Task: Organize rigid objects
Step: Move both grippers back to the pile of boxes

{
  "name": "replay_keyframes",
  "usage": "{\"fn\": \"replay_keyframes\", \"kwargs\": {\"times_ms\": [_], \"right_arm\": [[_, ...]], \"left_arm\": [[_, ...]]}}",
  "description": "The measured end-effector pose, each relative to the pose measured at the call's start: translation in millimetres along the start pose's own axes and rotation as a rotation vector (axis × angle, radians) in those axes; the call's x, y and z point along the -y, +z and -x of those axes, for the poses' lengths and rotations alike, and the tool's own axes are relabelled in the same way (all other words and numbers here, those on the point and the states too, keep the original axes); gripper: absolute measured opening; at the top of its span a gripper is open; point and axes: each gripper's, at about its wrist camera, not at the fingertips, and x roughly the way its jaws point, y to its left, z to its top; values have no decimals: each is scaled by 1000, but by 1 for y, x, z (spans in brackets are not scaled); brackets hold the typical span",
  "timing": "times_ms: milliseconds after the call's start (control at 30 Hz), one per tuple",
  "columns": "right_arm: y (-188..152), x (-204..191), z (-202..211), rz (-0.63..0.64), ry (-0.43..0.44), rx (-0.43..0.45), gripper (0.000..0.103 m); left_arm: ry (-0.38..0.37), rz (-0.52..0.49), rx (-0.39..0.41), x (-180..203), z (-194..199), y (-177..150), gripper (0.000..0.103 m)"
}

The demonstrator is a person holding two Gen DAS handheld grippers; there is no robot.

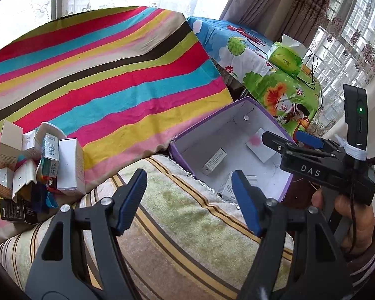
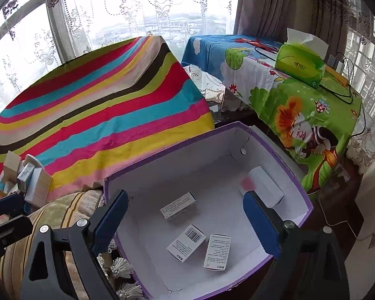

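Four small cartons (image 2: 183, 204) already lie in the purple storage box (image 2: 291, 175) at lower centre, while a pile of cartons (image 1: 37, 165) waits at far left; left gripper (image 1: 190, 200) and right gripper (image 2: 185, 222) gape empty.

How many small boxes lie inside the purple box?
4: one at the far right corner, one mid-floor, two side by side nearest the camera. The gripper fingers may hide more.

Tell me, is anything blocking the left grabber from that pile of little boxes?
Nothing visible does. The left gripper hangs open over a striped towel, and the pile of small boxes sits beyond, off to its left.
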Motion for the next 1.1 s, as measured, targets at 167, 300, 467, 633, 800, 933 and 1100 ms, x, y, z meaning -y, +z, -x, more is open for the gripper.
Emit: {"fn": "replay_keyframes", "kwargs": {"times_ms": [167, 300, 467, 633, 800, 933, 1100], "right_arm": [[1, -30, 1, 60, 57, -13, 94], [1, -56, 2, 132, 72, -26, 94], [6, -76, 7, 159, 108, -23, 94], [8, -103, 4, 204, 157, -40, 94], [7, -134, 0, 267, 191, -55, 94], [8, -157, 0, 305, 225, -59, 94], [13, -185, -6, 346, 275, -81, 94]], "left_arm": [[6, 88, 36, -33, 17, -5, 73], [34, 175, 60, -65, 31, -10, 73], [66, 280, 100, -108, 49, -19, 73], [124, 342, 123, -145, 66, -29, 73], [181, 398, 129, -181, 77, -41, 73], [231, 416, 112, -202, 81, -46, 72], [297, 406, 59, -226, 79, -50, 71]]}}
